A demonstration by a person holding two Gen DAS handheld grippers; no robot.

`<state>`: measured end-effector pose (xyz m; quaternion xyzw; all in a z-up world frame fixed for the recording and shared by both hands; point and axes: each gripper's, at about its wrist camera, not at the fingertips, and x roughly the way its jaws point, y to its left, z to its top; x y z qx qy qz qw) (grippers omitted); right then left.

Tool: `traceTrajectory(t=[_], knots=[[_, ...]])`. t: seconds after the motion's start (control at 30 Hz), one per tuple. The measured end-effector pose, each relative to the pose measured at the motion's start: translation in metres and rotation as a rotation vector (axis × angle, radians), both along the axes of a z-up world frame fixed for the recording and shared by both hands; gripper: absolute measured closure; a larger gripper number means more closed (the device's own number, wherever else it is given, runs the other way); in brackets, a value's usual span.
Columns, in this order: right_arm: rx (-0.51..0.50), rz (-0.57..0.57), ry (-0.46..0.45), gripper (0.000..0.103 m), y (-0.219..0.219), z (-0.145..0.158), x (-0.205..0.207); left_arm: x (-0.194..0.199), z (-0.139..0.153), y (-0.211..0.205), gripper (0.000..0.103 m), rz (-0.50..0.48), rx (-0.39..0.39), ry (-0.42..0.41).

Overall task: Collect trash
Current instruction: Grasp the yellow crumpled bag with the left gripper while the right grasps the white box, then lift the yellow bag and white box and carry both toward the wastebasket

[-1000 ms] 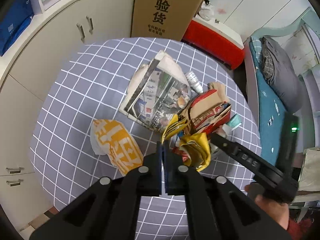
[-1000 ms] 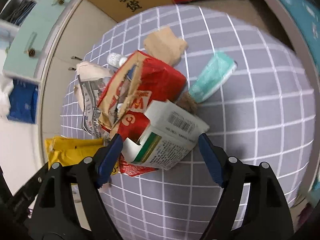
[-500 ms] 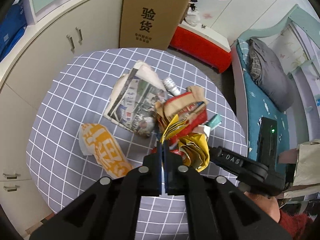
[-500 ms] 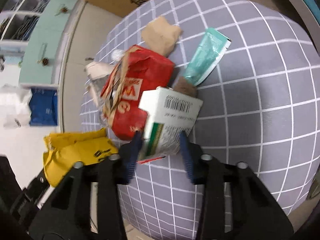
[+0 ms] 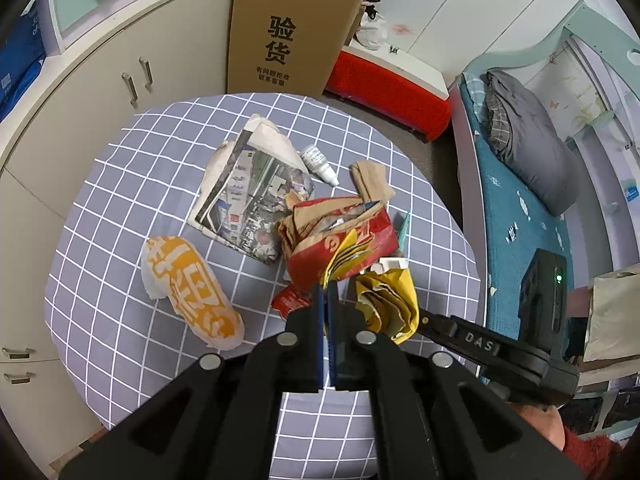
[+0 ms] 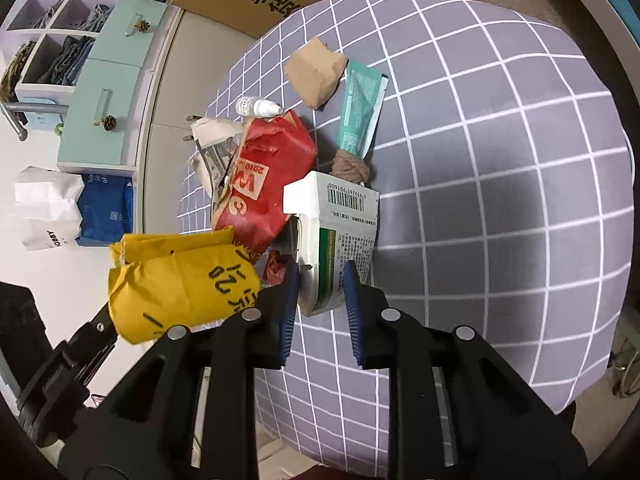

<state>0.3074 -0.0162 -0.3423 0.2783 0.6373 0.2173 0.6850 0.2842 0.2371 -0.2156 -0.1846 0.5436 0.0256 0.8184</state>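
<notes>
A crumpled yellow paper bag hangs from my left gripper, which is shut on a strip of it above the near side of the round table. The same yellow bag shows at the left of the right wrist view. My right gripper is closing its jaws on a white carton with a barcode; both pads press on its crushed lower end. Only the carton's top peeks out behind the yellow bag. A torn red paper bag lies just beyond both grippers.
On the grey checked cloth lie a folded newspaper, an orange-and-white wrapper, a small white bottle, a brown paper lump, a teal sachet and a twine ball. A tall cardboard box stands behind the table.
The right jaws have come together from wide apart onto the white carton and squeezed it narrow. Both grippers have drawn back a little from the trash pile; the left stays shut on the yellow bag.
</notes>
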Motion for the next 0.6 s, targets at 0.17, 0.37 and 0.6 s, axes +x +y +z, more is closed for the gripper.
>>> traceTrajectory(t=[0.17, 0.37, 0.6], knots=[[0.035, -0.011, 0.009, 0.081, -0.011, 0.009, -0.008, 0.0, 0.0, -0.006, 0.102, -0.007, -0.007, -0.002], [0.093, -0.028, 0.015, 0.094, -0.026, 0.02, -0.014, 0.002, 0.003, -0.012, 0.102, -0.012, -0.02, -0.009], [0.08, -0.015, 0.019, 0.101, -0.032, 0.022, -0.013, 0.005, 0.007, -0.027, 0.102, -0.019, -0.012, -0.014]])
